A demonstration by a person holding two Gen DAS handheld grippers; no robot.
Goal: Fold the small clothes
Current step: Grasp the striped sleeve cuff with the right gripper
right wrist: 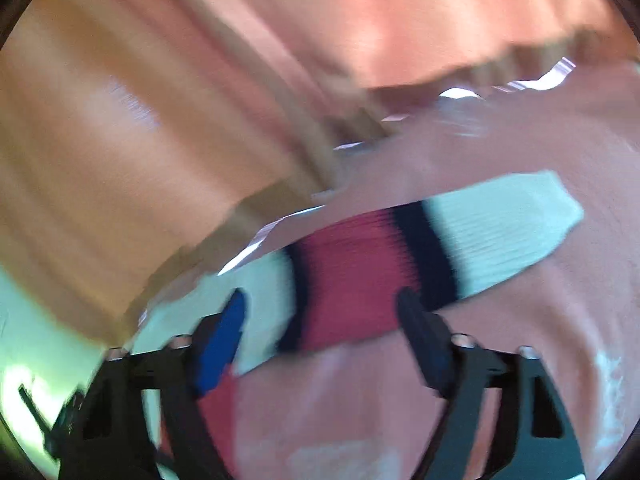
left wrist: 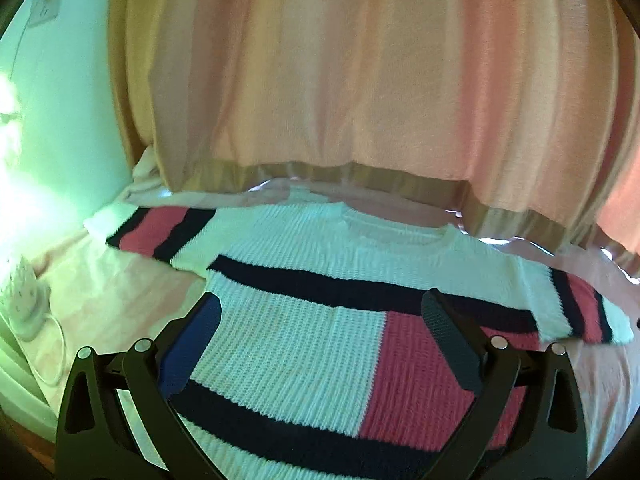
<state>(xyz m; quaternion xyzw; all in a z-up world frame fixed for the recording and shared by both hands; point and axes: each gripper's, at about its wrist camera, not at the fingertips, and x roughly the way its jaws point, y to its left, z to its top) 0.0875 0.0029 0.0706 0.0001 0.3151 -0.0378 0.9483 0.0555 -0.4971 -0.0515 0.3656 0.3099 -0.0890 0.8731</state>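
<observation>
Now left gripper (left wrist: 324,316) jaws spread wide, nothing pinched, poised over sweater (left wrist: 296,360) body, which lies flat on pink bedsheet (left wrist: 104,304) below the curtain (left wrist: 320,80). Right gripper (right wrist: 320,312) also spread, empty, above sweater's striped sleeve (right wrist: 400,256); view blurred.

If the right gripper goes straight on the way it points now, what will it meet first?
Most likely the sweater's sleeve, at its red band, which lies between the open jaws of the right gripper. The picture is blurred, so the depth is uncertain.
</observation>
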